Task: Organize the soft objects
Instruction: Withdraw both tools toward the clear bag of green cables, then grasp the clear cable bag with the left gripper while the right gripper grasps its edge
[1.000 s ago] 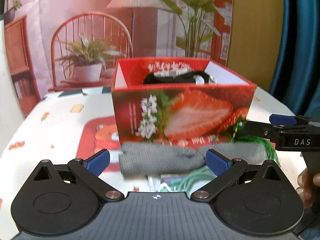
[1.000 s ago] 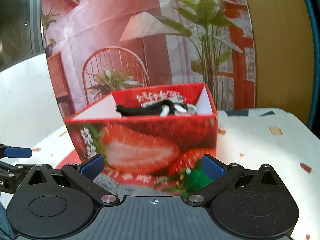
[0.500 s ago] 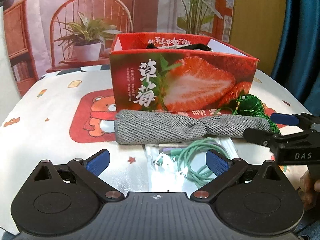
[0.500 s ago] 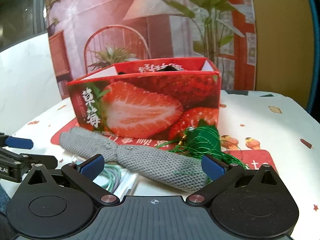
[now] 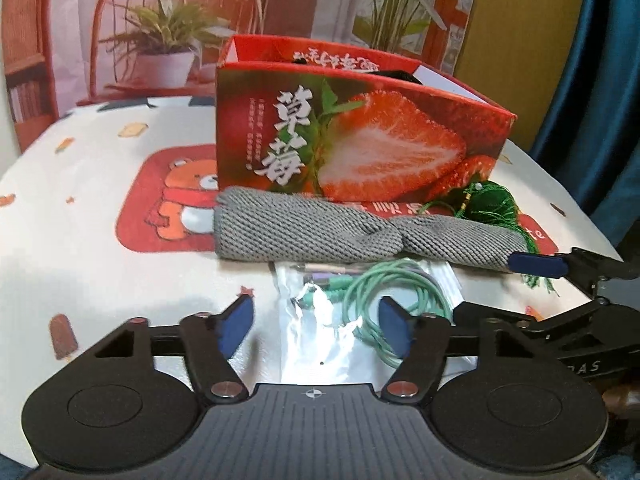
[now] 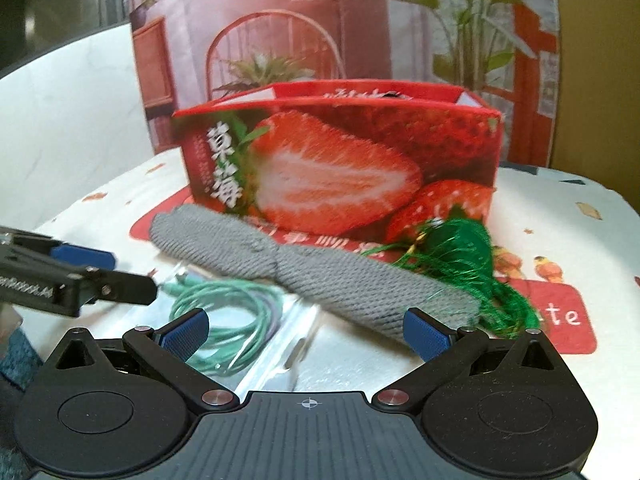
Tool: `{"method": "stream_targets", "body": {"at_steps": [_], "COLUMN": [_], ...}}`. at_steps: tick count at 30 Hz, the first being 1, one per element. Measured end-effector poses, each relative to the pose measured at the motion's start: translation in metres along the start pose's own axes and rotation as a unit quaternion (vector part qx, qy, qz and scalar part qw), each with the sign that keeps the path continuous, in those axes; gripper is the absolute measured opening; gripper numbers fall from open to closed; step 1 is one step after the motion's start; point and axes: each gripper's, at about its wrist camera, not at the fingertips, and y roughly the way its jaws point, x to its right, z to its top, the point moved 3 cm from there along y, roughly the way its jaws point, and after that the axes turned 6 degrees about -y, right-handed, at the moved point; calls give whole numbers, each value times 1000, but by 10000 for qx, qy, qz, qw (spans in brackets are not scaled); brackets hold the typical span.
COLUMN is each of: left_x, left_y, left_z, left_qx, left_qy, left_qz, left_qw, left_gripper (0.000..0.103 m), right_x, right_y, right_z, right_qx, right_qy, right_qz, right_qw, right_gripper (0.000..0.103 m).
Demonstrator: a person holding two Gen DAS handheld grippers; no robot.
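Red strawberry box printed "草莓", left tool closing over bagged green cable, right tool apart

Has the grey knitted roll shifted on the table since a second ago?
No. The grey knitted roll lies against the strawberry box front, as half a second ago; only the cameras moved.
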Motion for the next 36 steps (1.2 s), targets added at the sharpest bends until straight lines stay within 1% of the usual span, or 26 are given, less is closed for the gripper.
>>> {"method": "stream_targets", "body": {"at_steps": [3,5,7,8,13,18,26,29,31,34,36], "left_x": [0,-1,-3,-3,-5,-5,-5,-5,-5,-6,-7], "left_y": [3,7,11,13,14,14,14,13,14,14,14], "left_z": [-3,-5,-8,-9,-10,-11,-11,-11,-11,-10,-9], "left_qx": [-85,-193,-311,-357,-348,-351,-355,-354,-357,-354,-330], "left_qy": [-16,-77,-149,-169,-187,-175,-177,-172,-186,-214,-240], "left_qz": [-57,-94,-128,-134,-147,-141,-142,-139,-148,-128,-51], "left_qw": [9999,9997,9993,9991,9991,9991,9991,9991,9991,9991,9992], "left_gripper": [63,55,52,51,51,51,51,51,51,51,51], "right_x": [0,-2,-4,-5,-4,-3,-7,-10,-12,-13,-12], "right_y": [1,2,3,4,8,11,20,24,27,28,28], "right_z": [-1,-2,-3,-3,-5,-7,-2,1,3,3,2], "right_qx": [-46,-59,-92,-122,-254,-321,-385,-395,-361,-311,-286], "right_qy": [17,-12,-58,-76,4,78,19,-18,-29,-73,-33], "right_qz": [80,147,224,264,413,488,545,613,662,700,698], "right_qw": [10000,9999,9997,9995,9988,9983,9978,9973,9971,9970,9971], "right_gripper": [102,101,95,94,81,72,67,63,58,55,53]}}
